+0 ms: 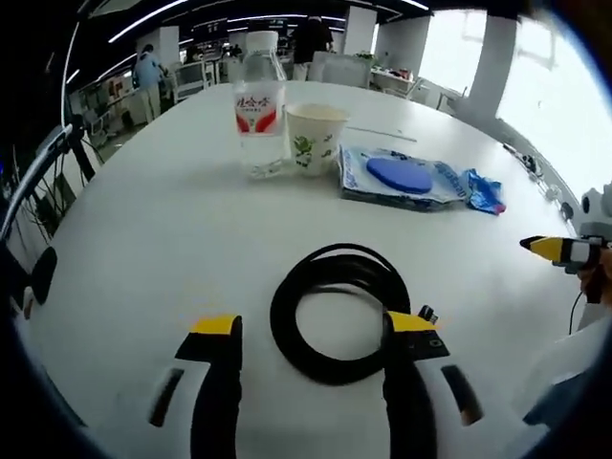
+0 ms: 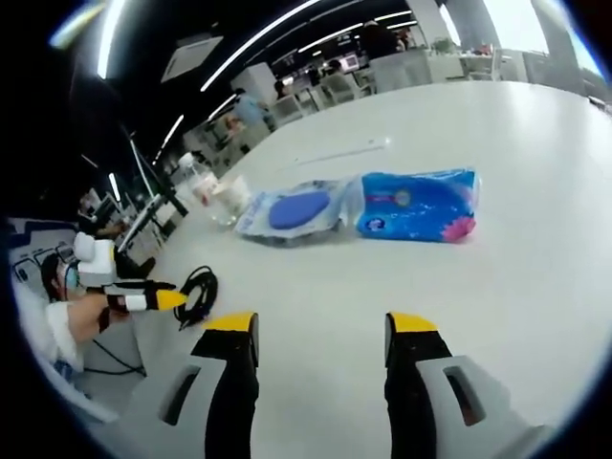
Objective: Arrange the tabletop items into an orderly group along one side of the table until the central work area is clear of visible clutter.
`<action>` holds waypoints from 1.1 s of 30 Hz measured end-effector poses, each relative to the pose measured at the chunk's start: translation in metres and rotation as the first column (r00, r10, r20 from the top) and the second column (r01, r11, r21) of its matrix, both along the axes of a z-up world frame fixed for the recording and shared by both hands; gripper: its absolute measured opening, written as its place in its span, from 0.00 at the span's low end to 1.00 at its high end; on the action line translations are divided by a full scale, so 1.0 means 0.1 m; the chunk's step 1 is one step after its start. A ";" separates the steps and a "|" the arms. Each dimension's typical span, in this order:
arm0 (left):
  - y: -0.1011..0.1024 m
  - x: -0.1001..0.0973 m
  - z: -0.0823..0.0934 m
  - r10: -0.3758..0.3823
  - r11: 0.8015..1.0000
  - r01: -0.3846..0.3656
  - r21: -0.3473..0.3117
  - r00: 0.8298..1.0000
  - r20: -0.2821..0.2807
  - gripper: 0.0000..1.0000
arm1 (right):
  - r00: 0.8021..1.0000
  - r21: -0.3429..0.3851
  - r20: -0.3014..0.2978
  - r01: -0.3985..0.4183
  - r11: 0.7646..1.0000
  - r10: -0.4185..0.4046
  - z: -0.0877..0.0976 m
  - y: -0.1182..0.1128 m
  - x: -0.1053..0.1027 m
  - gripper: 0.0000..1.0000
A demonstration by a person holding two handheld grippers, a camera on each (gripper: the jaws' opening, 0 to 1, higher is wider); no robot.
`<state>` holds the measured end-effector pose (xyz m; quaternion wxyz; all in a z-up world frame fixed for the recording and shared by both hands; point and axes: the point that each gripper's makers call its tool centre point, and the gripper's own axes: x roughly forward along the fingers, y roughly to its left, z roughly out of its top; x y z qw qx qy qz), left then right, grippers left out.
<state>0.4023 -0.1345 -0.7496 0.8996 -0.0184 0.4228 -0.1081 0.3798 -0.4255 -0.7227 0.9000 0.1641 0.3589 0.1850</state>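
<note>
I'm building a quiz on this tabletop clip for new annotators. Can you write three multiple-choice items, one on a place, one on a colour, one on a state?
1. Where does the coiled black cable lie in the left gripper view?
A. On the table between the left gripper's jaws
B. Inside the paper cup
C. On top of the blue packet

2. What colour is the label on the water bottle?
A. Green
B. Red and white
C. Black

3. How is the right gripper?
A. Shut on the cable
B. Shut on the bottle
C. Open, holding nothing

Answers:
1. A, the coil sits on the white table just ahead of the left gripper, between its yellow tips.
2. B, a red and white band wraps the clear bottle beside the paper cup.
3. C, its jaws stand wide apart over bare tabletop.
</note>
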 end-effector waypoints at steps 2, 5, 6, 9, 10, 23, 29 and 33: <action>-0.02 0.02 -0.01 0.000 1.000 0.000 0.006 1.000 -0.010 0.55 | 1.000 0.003 -0.007 0.015 1.000 -0.015 -0.01 -0.04 0.00 0.51; -0.03 0.04 -0.07 -0.016 0.999 0.017 0.030 0.999 -0.030 0.51 | 0.999 0.007 -0.017 0.030 1.000 -0.030 -0.03 -0.07 0.00 0.50; -0.02 0.05 -0.09 -0.008 1.000 0.009 0.020 0.999 -0.034 0.50 | 0.999 0.006 -0.019 0.031 0.999 -0.031 -0.03 -0.07 0.00 0.50; 0.00 0.10 -0.10 -0.003 1.000 0.003 0.024 1.000 -0.019 0.48 | 0.999 0.005 -0.018 0.031 1.000 -0.031 -0.04 -0.07 0.03 0.49; 0.01 0.09 -0.13 0.000 0.999 0.002 0.035 0.999 -0.042 0.46 | 0.999 0.005 -0.019 0.030 1.000 -0.030 -0.04 -0.07 0.03 0.49; 0.22 0.12 -0.13 -0.015 0.992 0.015 0.122 1.000 -0.002 0.12 | 0.999 0.016 -0.031 0.034 0.999 -0.034 -0.10 -0.05 0.05 0.47; 0.22 0.12 -0.14 0.010 0.996 -0.008 0.093 1.000 -0.027 0.06 | 0.999 0.019 -0.032 0.031 0.999 -0.031 -0.11 -0.03 0.04 0.45; 0.21 0.09 -0.15 0.042 0.999 -0.041 0.021 0.997 -0.070 0.03 | 0.999 0.020 -0.030 0.043 0.999 -0.043 -0.10 -0.08 0.04 0.44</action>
